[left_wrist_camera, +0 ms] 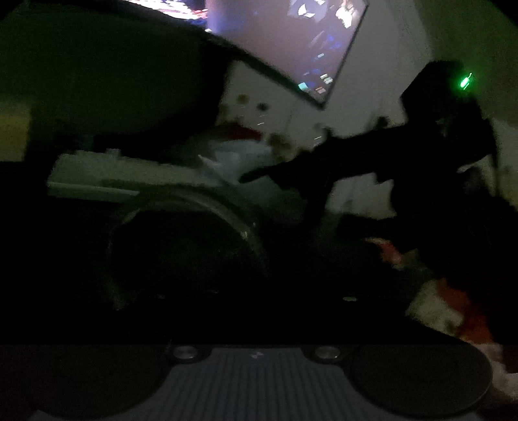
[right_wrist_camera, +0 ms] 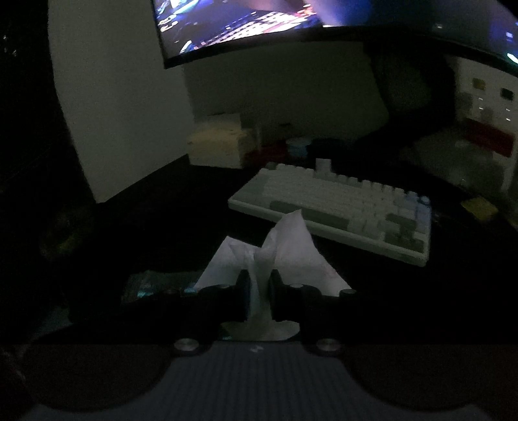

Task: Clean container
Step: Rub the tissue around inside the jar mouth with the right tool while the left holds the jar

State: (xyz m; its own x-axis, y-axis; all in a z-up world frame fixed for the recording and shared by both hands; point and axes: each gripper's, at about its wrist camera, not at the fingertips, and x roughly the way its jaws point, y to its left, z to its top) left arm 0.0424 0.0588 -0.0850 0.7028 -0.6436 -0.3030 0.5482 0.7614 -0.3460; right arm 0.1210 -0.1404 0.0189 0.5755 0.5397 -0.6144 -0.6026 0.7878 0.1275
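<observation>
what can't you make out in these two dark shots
- Left wrist view: the round container interior is lost in darkness, so dirt cannot be judged.
- Left gripper fingers: not visible, swallowed by dark.
- Right gripper pinches a white tissue; its lower end is hidden by the fingers.
- Monitor: blurred, cut by top edge.

left claw lost in darkness; container [left_wrist_camera: 181,246] blurred
</observation>
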